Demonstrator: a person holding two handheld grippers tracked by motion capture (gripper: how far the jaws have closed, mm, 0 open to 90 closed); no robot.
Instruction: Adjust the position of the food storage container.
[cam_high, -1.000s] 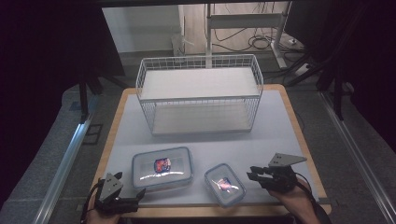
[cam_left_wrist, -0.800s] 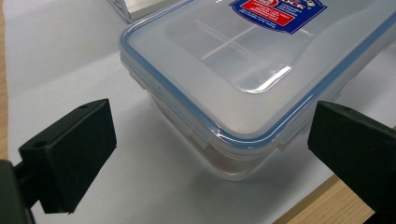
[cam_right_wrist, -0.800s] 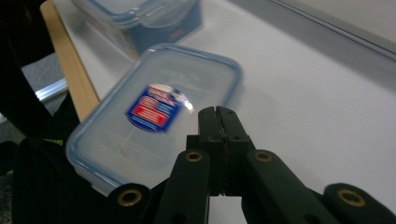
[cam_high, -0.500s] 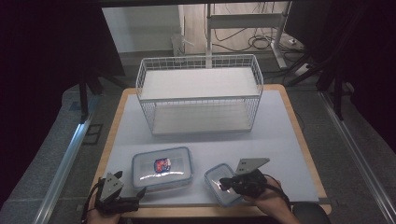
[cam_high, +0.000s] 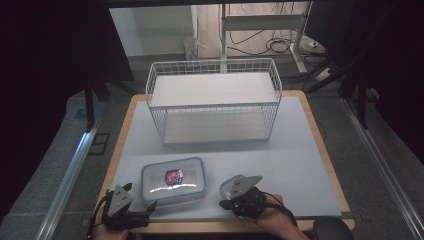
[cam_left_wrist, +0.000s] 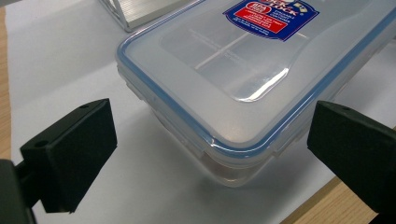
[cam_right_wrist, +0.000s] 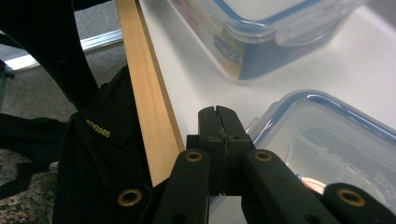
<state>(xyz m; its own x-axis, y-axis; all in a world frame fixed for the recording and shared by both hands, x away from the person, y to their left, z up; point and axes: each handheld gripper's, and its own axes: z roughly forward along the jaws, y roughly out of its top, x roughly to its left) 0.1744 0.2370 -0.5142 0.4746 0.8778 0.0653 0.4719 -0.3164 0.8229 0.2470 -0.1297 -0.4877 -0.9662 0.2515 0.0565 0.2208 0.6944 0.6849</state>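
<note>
Starting at the left, the left gripper (cam_high: 150, 206) is seen with jaws apart before the large lidded container (cam_high: 173, 179). Its label is legible in the left gripper view. The right gripper (cam_right_wrist: 218, 122), jaws pressed together empty, partly hides the small lidded container (cam_high: 231, 186).

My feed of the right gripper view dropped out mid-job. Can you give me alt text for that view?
The right gripper has its two black jaws pressed together with nothing between them, beside the corner of a small clear blue-rimmed container. A larger lidded container sits beyond on the white mat, with the table's wooden edge at the left.
</note>
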